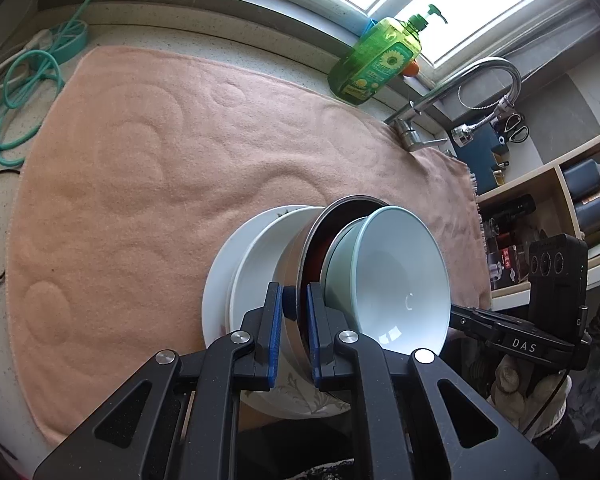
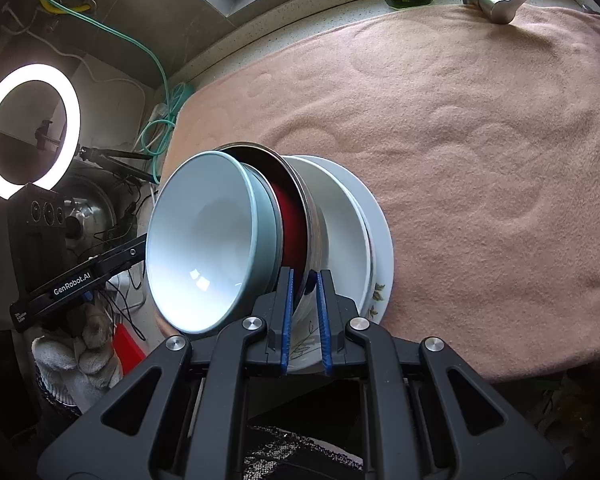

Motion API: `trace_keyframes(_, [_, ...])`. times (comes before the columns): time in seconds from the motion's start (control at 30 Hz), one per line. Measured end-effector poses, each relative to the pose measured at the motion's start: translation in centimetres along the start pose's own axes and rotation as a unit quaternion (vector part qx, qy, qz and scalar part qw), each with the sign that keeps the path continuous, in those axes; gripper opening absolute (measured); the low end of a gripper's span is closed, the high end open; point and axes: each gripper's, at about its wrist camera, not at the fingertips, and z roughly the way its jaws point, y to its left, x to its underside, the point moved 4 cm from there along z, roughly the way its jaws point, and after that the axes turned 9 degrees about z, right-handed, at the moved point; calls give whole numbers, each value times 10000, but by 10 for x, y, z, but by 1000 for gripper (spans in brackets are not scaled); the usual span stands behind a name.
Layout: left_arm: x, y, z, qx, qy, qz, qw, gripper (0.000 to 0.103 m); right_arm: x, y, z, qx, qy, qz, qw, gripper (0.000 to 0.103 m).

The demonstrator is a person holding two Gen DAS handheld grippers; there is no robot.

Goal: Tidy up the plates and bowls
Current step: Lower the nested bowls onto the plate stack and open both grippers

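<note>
A nested stack stands on the pink towel (image 1: 140,168): a white plate (image 1: 216,280) at the bottom, a white floral bowl (image 1: 260,256), a steel bowl (image 1: 300,248) with a red inside, and two pale green bowls (image 1: 396,272) on top. My left gripper (image 1: 294,300) is shut on the steel bowl's rim from one side. My right gripper (image 2: 305,280) is shut on the same steel bowl (image 2: 314,224) rim from the opposite side. In the right wrist view the green bowls (image 2: 204,248) are on the left, and the plate (image 2: 384,240) is on the right.
A green dish soap bottle (image 1: 376,60) and a steel faucet (image 1: 460,92) stand at the back by the window. Shelves with bottles (image 1: 588,200) are to the right. A ring light (image 2: 28,128) and cables (image 2: 160,120) sit off the towel's left end.
</note>
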Motion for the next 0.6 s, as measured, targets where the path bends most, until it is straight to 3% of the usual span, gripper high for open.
trace_keyframes(0.43, [2, 2, -3, -12, -8, 8, 10000, 12, 0, 3, -7, 208, -230, -141, 9994, 15])
trace_keyframes(0.6, [3, 3, -11, -90, -61, 60, 9999, 12, 1, 3, -19, 288, -443, -163, 9985, 36])
